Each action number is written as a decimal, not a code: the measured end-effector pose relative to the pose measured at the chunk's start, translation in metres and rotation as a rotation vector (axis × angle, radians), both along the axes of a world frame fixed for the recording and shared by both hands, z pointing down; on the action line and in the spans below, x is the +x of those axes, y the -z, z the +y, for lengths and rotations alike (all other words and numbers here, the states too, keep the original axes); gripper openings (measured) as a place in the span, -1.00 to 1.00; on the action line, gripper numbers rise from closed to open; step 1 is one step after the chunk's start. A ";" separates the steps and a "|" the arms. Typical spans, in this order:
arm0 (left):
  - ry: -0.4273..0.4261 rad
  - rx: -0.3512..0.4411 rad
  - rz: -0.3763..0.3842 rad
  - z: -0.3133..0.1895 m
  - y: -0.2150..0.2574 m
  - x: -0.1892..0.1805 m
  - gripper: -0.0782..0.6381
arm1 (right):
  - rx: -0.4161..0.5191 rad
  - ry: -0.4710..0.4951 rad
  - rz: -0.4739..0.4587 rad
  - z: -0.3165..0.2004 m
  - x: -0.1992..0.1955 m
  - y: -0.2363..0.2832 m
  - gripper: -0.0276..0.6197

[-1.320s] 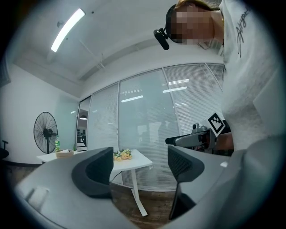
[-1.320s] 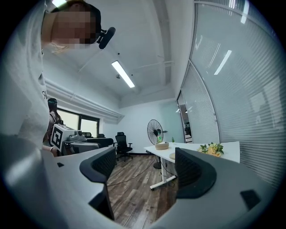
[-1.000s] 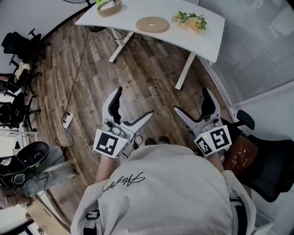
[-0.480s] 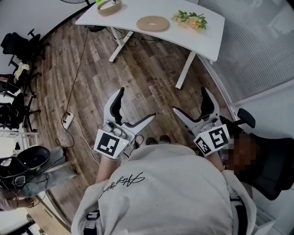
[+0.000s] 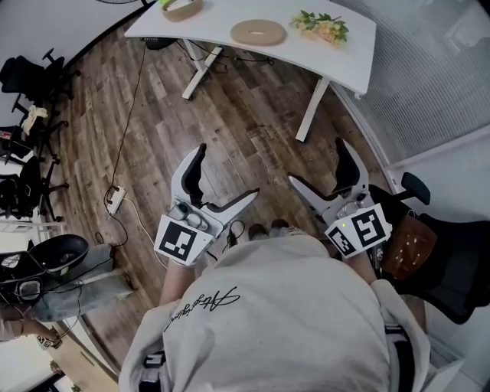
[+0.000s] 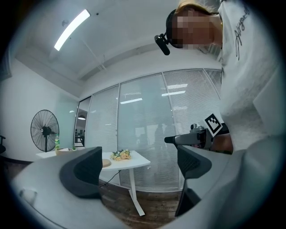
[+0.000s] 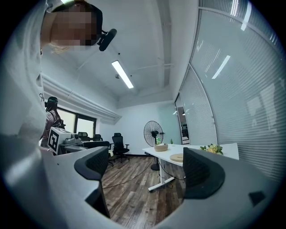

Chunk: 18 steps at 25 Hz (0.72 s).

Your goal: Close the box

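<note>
Two hand-held grippers, left gripper (image 5: 227,172) and right gripper (image 5: 316,161), have jaws spread wide and empty, well short of the white table (image 5: 348,46). A small tan box (image 5: 182,8) sits at the table's left end, well apart from both grippers.

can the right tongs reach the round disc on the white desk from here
Probably not yet: the right tongs, open and empty, hang over wood floor well short of the white desk where the disc lies. Nothing blocks the way, though.
</note>
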<state>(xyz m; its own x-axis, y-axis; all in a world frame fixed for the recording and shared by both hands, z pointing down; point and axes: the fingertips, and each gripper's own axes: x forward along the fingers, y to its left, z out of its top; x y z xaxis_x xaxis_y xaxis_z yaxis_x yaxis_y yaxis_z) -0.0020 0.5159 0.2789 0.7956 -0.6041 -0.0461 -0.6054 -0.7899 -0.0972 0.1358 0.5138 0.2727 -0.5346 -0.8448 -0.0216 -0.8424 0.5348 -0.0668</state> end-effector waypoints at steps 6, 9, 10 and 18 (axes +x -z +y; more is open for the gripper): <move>-0.012 -0.009 0.006 0.009 -0.007 -0.018 0.63 | -0.032 -0.003 -0.018 0.011 -0.019 -0.017 0.62; -0.007 -0.024 0.012 0.011 -0.010 -0.026 0.63 | -0.057 0.006 -0.014 0.013 -0.026 -0.024 0.60; -0.001 -0.030 0.022 0.010 -0.009 -0.029 0.63 | -0.062 0.006 -0.013 0.013 -0.028 -0.025 0.59; 0.012 -0.013 0.020 -0.011 -0.014 -0.034 0.63 | -0.055 0.017 -0.010 -0.013 -0.031 -0.025 0.58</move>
